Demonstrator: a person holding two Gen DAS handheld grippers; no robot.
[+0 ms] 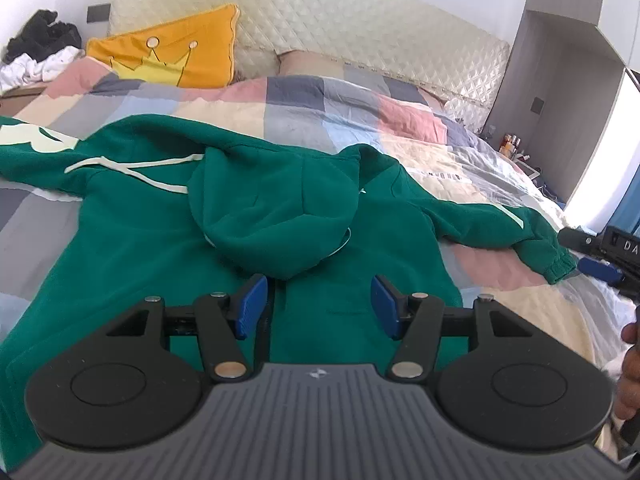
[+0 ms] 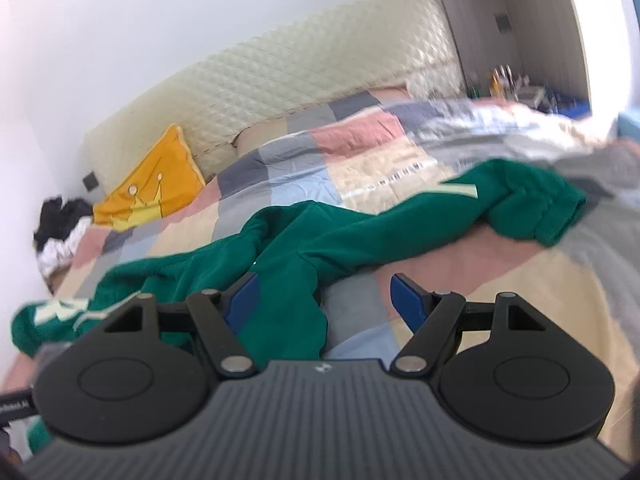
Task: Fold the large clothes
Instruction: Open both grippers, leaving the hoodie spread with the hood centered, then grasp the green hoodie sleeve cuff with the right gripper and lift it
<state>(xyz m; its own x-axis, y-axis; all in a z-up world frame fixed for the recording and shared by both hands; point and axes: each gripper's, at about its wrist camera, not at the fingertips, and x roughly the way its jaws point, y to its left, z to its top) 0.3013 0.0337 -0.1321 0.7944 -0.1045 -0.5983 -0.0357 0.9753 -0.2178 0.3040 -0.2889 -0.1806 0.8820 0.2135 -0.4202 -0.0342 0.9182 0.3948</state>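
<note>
A green hoodie (image 1: 132,240) lies spread on the checked bed cover, back up, with its hood (image 1: 272,208) flopped down over the body and white drawstrings to the left. One sleeve runs right to a ribbed cuff (image 1: 556,264). My left gripper (image 1: 318,304) is open and empty just above the hoodie's back, below the hood. The right wrist view is blurred; the hoodie (image 2: 292,248) lies ahead with the sleeve cuff (image 2: 552,212) at the right. My right gripper (image 2: 322,300) is open and empty over the hoodie's side edge. It also shows at the right edge of the left wrist view (image 1: 600,268).
The patchwork bed cover (image 1: 360,120) fills the bed. A yellow crown cushion (image 1: 172,56) leans on the quilted headboard (image 1: 340,28). A pile of black and white clothes (image 1: 36,52) sits at far left. A bedside shelf with small bottles (image 1: 512,144) stands at right.
</note>
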